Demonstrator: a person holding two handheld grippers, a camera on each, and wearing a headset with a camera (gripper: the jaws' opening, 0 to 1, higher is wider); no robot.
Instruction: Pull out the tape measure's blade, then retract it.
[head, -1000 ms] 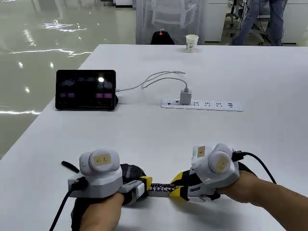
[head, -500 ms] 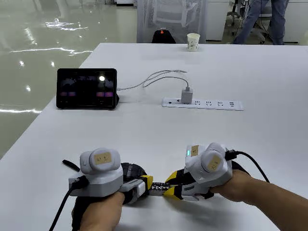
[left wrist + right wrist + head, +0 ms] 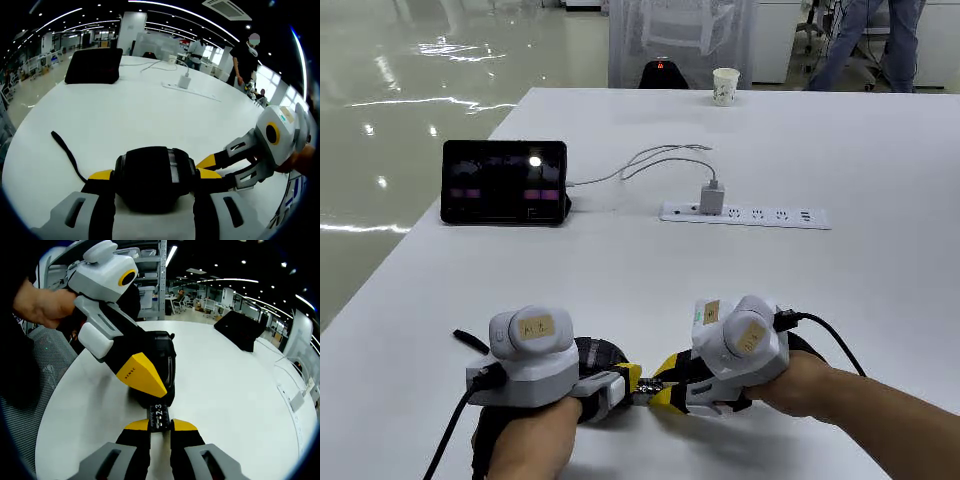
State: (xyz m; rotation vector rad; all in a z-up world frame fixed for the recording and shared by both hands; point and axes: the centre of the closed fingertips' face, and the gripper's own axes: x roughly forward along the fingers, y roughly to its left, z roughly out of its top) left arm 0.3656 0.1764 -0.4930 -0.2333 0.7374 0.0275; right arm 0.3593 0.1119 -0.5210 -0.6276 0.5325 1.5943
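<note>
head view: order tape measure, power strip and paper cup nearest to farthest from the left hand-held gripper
1. tape measure, held in the left hand-held gripper
2. power strip, mid-table, ahead right
3. paper cup, far table edge

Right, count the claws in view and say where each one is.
2. The left claw clamps the tape measure. The right claw, facing it, pinches the blade. None seems hidden.

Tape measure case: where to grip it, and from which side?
Clamp the black case across its body, one jaw each side, coming in crosswise to the blade, as the left gripper does. That likely leaves the blade free for the right gripper, which pinches it.
</note>
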